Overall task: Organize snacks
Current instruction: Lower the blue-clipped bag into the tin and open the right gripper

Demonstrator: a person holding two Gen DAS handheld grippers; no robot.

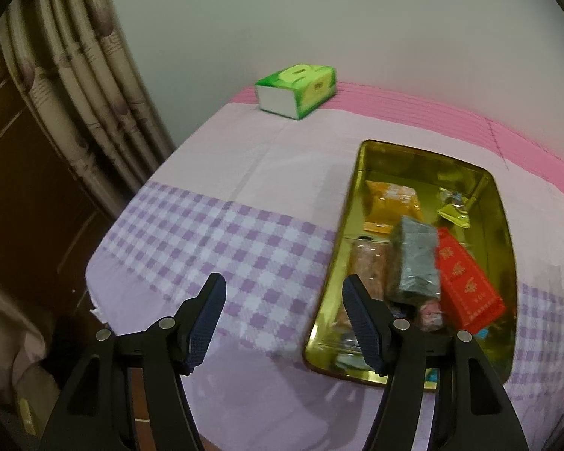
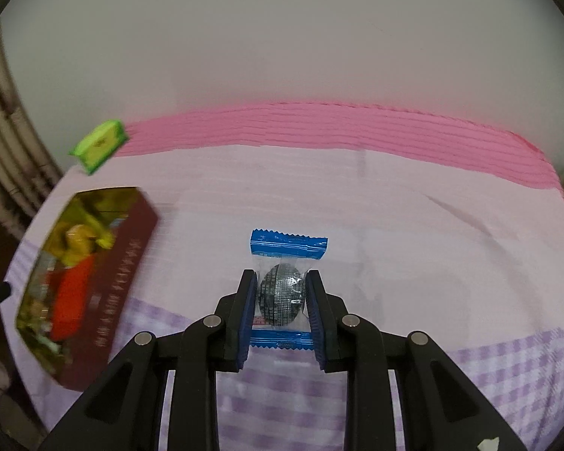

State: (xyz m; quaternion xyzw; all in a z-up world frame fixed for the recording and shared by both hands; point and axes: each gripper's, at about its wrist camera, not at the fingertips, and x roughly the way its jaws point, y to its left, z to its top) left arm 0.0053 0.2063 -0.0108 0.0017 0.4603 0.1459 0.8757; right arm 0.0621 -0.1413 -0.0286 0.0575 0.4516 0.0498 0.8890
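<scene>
Now blue-ended snack packet (image 2: 282, 293) clamped in right tool (image 2: 281, 295)

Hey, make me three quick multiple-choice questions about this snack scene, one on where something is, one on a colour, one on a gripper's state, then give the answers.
1. Where does the green tissue pack lie?
A. inside the gold tin
B. at the far edge of the table, by the wall
C. between the left jaws

2. What colour are the ends of the wrapped snack?
A. blue
B. yellow
C. red

3. What is the right gripper doing?
A. standing open, empty
B. shut on the wrapped snack
C. gripping the gold tin

Answers: 1 B, it sits on the pink strip beyond the tin. 2 A, both crimped ends are blue. 3 B, both pads press the snack's sides.
</scene>
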